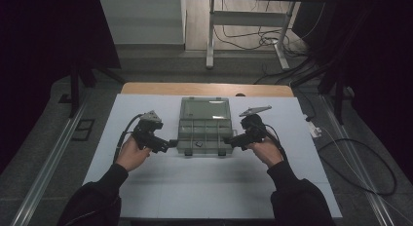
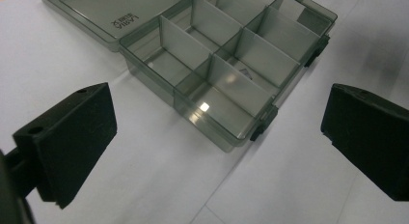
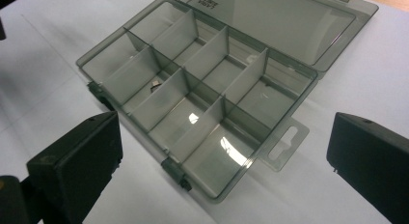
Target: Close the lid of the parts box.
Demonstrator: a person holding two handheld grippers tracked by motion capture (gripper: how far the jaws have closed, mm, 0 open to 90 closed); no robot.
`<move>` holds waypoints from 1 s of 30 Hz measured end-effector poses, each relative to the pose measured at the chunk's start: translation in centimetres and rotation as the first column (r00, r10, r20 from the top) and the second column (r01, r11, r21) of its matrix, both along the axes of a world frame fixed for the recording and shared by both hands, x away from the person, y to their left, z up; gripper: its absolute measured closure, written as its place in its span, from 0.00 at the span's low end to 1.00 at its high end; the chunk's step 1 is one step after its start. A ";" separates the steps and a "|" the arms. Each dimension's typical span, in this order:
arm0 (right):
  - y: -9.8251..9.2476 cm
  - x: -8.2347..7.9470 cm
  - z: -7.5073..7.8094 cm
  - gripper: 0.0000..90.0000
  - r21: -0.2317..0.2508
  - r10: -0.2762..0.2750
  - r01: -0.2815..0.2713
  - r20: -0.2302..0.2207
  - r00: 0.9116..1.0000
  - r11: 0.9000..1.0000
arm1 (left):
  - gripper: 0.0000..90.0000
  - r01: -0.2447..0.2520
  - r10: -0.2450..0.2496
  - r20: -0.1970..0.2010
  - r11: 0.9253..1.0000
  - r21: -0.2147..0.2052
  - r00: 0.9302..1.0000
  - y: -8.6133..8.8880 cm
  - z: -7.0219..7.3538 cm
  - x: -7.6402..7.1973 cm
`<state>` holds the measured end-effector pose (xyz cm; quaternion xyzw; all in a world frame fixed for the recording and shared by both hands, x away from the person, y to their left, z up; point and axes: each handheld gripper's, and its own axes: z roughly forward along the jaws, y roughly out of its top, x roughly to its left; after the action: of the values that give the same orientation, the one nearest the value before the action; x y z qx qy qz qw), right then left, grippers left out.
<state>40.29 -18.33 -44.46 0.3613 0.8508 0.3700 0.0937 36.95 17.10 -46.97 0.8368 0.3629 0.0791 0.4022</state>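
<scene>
Dim room, dark drapes on both sides, and my white-covered desk [image 1: 209, 187] lit in the middle. On it sits a smoky clear plastic organizer box [image 1: 203, 134], lid thrown back flat away from me, between my two tools. My left tool [image 1: 171, 143] rests just beside the box's left end with its jaws spread wide and nothing between them; my right tool [image 1: 233, 140] is just beside the right end, likewise released and empty.

I judge the box light, stiff and thin-walled, with a slick surface, so it would slide on the desk if nudged. The dividers [image 3: 193, 84] and rim look like fair places to pinch; the hang tab [image 3: 284, 144] or a dark latch [image 2: 264, 121] would do too.

One small pale thing [image 3: 155, 85] lies in a compartment near the front; I cannot tell what it is. Glare hides parts of the floor of the tray, and the lid's lettering is too small to read.
</scene>
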 end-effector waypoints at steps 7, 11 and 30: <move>0.7 1.6 -0.5 0.00 -0.020 -0.014 0.014 -0.018 1.000 1.000 | 0.00 -0.009 0.009 0.000 1.000 0.016 1.000 -0.4 -0.1 0.8; 1.0 2.3 -0.8 0.00 -0.030 -0.026 0.026 -0.019 0.999 0.999 | 0.00 -0.020 0.019 0.006 0.999 0.031 1.000 -0.4 -0.1 1.2; 2.3 6.4 -1.0 0.00 -0.061 -0.074 0.072 -0.023 0.997 0.996 | 0.00 -0.032 0.033 -0.015 0.999 0.040 0.999 -0.8 -0.4 3.8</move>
<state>46.68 -16.08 -45.51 0.3938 0.8489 0.3360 0.1070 40.79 16.28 -47.39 0.8393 0.3779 0.0861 0.3811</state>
